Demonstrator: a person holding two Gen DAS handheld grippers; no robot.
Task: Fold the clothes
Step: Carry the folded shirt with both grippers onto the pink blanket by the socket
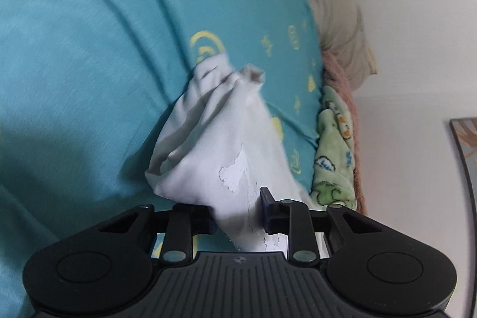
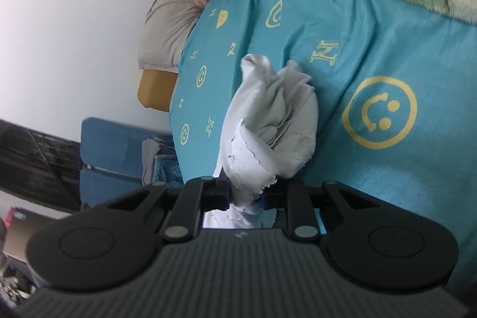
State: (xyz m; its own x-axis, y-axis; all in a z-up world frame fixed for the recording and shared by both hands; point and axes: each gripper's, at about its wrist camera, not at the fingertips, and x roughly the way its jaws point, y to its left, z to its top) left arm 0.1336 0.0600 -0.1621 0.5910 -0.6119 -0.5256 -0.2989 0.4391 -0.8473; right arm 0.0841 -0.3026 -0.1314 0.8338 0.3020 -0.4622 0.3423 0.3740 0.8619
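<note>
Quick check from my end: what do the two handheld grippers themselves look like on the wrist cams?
The two look alike. The left gripper and right gripper each have a matte black, ribbed body with a small round emblem, two rounded lobes bearing circular discs, black linkage arms on silver pivot pins, and dark blue fingertips. No cables, hands or sleeves show.

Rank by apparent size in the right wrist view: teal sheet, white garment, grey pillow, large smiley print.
1. Teal sheet, by far.
2. White garment, though it is nearest the camera, which flatters it.
3. Grey pillow and large smiley print look alike; not ranked.
</note>
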